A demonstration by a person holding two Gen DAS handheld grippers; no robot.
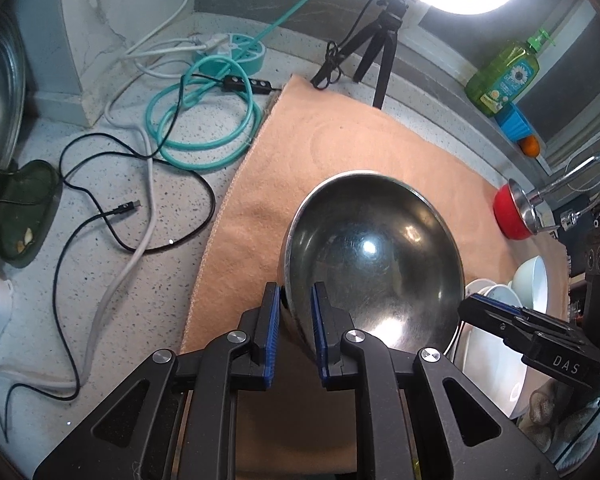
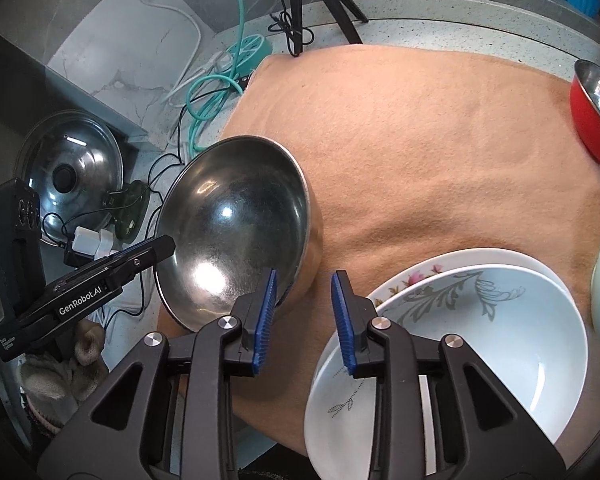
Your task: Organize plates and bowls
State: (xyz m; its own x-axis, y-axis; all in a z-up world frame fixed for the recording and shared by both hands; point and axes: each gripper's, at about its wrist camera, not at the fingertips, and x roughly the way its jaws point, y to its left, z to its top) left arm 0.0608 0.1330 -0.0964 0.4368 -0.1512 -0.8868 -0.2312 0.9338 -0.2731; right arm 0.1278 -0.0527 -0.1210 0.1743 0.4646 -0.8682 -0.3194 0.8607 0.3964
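The steel bowl (image 1: 372,248) is shiny, empty and tilted on the peach cloth (image 1: 300,152). The left tongs (image 1: 296,336) pinch its near rim; the right tongs (image 2: 305,316) stand narrowly apart beside its wall, holding nothing. Two white floral bowls (image 2: 480,320) sit nested; one red bowl (image 2: 594,116) stands apart

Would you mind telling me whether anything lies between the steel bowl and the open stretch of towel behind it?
Nothing visible does. Beyond the steel bowl, the towel is bare up to the red bowl at its far edge.
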